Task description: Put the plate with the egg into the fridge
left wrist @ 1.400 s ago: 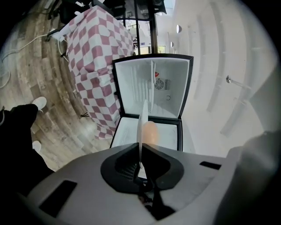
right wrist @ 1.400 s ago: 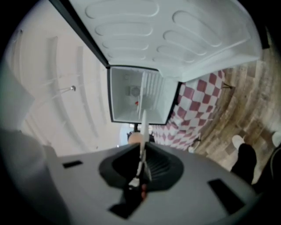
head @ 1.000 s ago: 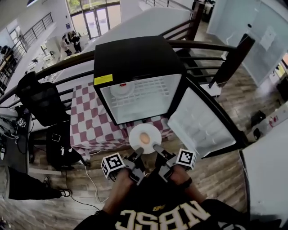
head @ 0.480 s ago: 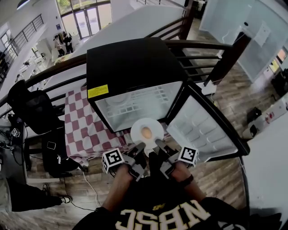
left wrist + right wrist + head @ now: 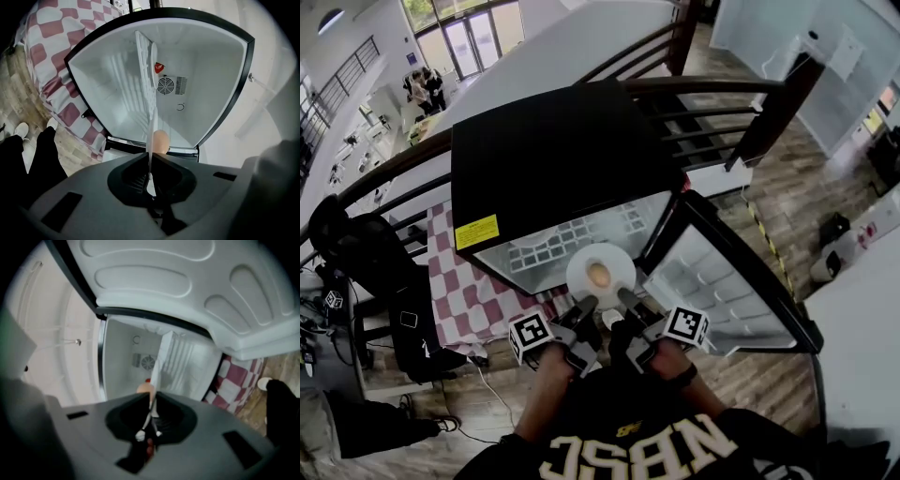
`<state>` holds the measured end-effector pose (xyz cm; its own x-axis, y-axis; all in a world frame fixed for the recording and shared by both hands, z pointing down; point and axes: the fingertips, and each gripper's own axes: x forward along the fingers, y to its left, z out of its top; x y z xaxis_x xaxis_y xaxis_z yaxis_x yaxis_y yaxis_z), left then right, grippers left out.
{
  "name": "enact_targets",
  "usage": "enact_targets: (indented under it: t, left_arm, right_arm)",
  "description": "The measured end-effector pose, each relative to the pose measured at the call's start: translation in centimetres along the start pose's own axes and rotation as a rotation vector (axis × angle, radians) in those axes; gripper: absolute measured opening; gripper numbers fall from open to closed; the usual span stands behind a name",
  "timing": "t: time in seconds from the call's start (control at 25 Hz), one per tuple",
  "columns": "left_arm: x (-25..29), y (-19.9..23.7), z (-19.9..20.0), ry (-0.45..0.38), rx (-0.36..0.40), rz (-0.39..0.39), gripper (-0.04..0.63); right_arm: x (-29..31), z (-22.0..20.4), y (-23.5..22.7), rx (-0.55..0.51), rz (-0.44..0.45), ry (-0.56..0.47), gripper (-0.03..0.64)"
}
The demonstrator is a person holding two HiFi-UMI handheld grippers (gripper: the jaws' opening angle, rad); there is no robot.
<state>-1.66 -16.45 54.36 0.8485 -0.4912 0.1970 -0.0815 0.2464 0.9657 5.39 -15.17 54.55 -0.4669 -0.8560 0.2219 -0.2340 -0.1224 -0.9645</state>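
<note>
The plate (image 5: 580, 273) has moved up to the fridge (image 5: 553, 150) mouth.

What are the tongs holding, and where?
The left tongs and right tongs each pinch the near rim of the round white plate carrying the brown egg.

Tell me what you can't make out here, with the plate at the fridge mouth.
- Head view: whether the plate clears the shelf; too small.
- Both gripper views: the plate is edge-on, its surface unseen.
- Right gripper view: the egg is mostly behind the jaws.
- Head view: yellow label print, too small.
</note>
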Motion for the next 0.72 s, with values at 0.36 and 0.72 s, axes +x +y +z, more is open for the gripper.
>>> enact_targets:
  t: [0.36,0.72]
  left_arm:
    - [3.0,-0.2,2.9,-0.014,0.005,0.023,0.029]
    - [5.3,0.5,5.4,-0.028,0.017,0.061,0.029]
  right_arm:
    - [3.1,2.8,-0.6,-0.002,-0.012,0.011,0.044]
    - [6.1,5.0,-0.6,0.005,0.029,-0.001,0.044]
